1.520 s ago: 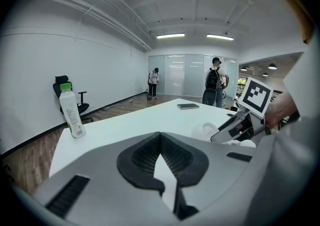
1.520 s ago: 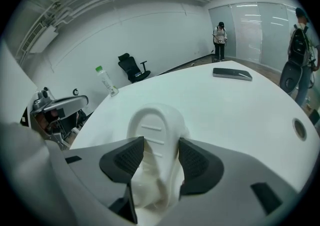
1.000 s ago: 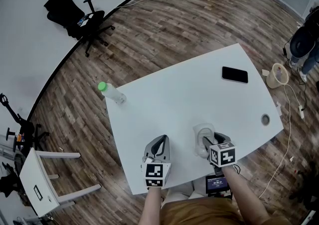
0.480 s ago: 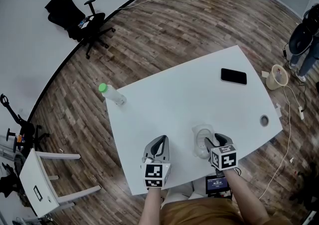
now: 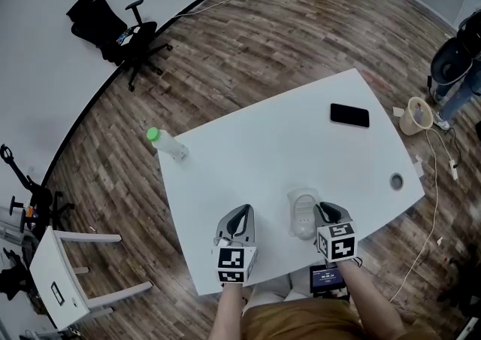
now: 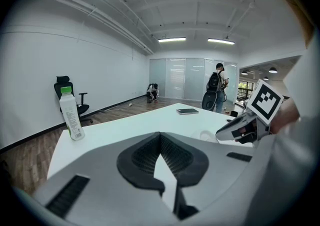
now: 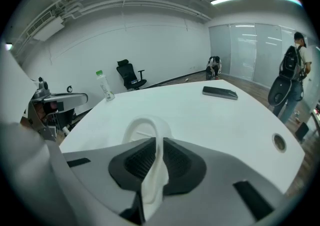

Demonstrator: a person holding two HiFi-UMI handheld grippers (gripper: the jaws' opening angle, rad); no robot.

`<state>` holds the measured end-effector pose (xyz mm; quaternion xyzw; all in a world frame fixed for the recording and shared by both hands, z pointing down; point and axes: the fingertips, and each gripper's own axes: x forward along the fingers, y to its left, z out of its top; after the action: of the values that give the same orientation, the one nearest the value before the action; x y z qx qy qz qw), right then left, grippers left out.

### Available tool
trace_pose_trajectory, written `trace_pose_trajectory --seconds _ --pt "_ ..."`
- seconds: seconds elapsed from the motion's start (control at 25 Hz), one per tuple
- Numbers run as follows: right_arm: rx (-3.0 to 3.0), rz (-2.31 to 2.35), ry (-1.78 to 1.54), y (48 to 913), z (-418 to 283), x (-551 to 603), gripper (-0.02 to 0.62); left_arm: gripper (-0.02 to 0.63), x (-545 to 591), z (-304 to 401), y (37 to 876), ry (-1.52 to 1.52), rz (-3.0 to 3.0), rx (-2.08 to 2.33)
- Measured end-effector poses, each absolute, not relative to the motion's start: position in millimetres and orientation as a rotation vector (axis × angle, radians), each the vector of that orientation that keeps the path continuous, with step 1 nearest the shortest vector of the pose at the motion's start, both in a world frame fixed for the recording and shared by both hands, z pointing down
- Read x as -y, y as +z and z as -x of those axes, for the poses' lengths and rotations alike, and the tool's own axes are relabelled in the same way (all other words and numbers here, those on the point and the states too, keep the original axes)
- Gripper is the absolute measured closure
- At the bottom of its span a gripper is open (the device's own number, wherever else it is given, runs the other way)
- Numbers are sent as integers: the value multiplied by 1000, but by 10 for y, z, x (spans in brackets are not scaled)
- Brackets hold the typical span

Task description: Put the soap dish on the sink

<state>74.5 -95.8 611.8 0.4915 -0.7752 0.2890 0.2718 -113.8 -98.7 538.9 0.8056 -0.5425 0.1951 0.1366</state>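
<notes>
The white soap dish [image 5: 303, 214] lies on the white table [image 5: 285, 135] near its front edge, just left of the right gripper [image 5: 325, 214]. In the right gripper view the dish's near rim stands edge-on between the two dark pads, which are closing and pinch it from both sides; the rest of the oval dish reaches out beyond the fingertips. The left gripper [image 5: 240, 220] rests apart from the dish, its jaws together with nothing between them. A green-capped bottle [image 5: 168, 144] stands at the table's far left corner.
</notes>
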Motion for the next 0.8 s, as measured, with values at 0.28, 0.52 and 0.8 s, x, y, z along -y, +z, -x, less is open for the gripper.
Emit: trace_pose_trajectory --seconds 0.28,0.52,0.8 --pt "2101 -1327 728 6063 -780 970 586 598 993 1096 5405 567 -2333 1561" --pt "2132 -1345 698 5937 -789 1016 586 598 1022 1046 5383 549 -2336 1553" --pt "2236 -1406 595 5539 -808 1119 586 598 1053 994 5240 516 -2363 1557"
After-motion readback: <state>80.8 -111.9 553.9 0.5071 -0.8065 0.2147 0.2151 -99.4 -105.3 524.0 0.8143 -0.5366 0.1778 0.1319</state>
